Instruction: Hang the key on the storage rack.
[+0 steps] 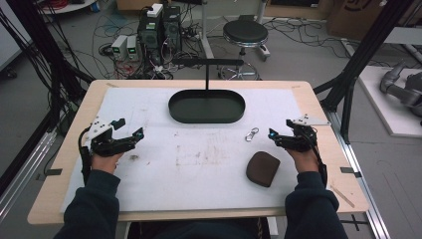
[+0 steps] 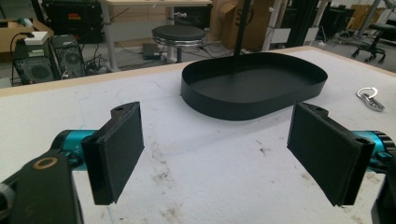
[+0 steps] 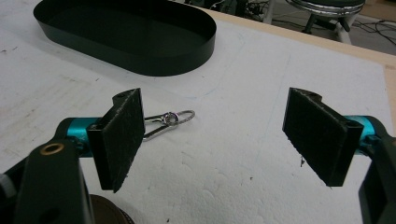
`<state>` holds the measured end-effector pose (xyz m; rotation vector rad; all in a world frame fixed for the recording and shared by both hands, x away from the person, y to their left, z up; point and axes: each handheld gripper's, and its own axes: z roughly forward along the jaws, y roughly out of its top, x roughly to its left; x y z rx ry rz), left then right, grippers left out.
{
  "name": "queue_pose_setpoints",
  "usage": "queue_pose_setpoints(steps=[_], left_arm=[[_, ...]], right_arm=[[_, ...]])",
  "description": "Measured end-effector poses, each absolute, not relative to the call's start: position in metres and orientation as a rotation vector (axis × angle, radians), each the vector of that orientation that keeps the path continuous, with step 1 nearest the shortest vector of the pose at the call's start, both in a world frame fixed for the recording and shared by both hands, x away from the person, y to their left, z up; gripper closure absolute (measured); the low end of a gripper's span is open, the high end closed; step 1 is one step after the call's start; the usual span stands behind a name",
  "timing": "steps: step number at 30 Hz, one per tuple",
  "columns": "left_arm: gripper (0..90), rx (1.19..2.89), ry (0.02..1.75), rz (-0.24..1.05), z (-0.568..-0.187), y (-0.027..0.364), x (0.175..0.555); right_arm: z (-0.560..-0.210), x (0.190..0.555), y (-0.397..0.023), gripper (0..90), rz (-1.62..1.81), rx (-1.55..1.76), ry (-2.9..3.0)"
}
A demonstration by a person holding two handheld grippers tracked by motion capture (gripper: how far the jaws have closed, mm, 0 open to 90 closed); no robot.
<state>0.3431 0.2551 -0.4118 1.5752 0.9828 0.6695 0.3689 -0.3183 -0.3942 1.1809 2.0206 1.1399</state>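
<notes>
White padding point(image 1: 199, 164) covers the wooden table. Near its far edge sits a black oval tray point(image 1: 207, 106), long axis running left to right. A metal clip point(image 1: 251, 134) lies just left of the right gripper point(image 1: 276, 138), a brown pouch point(image 1: 262, 168) nearer the person. Both the right and the left gripper point(image 1: 128, 129) are spread wide, empty.

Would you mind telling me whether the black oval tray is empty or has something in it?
Empty. The black oval tray shows a bare floor in both gripper views; the metal clip lies outside it on the white mat.
</notes>
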Motion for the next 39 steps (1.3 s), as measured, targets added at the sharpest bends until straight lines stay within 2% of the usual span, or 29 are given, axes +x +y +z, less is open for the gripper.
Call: queue_pose_setpoints(steps=[14,19,20,21,22,27,32,39], left_arm=[[18.3,1.588,0.994,0.667,-0.414,0.254,0.342],[18.3,1.599,0.996,0.662,-0.416,0.255,0.337],[18.3,1.599,0.997,0.660,-0.416,0.256,0.336],[18.3,1.600,1.001,0.662,-0.416,0.256,0.336],[18.3,1.598,1.005,0.666,-0.416,0.258,0.334],[18.3,1.599,1.016,0.670,-0.417,0.261,0.333],[18.5,1.613,1.021,0.668,-0.419,0.259,0.334],[18.6,1.620,1.021,0.666,-0.419,0.259,0.334]], right_arm=[[-0.397,0.370,-0.310,23.6,1.117,1.174,2.054],[-0.399,0.374,-0.298,30.6,1.109,1.207,2.076],[-0.400,0.378,-0.294,38.0,1.116,1.239,2.078],[-0.400,0.378,-0.294,38.0,1.116,1.239,2.078],[-0.402,0.384,-0.290,43.7,1.109,1.269,2.091],[-0.407,0.391,-0.275,52.3,1.078,1.237,2.142],[-0.416,0.402,-0.270,55.1,1.010,1.294,2.193],[-0.426,0.415,-0.272,52.8,0.963,1.440,2.243]])
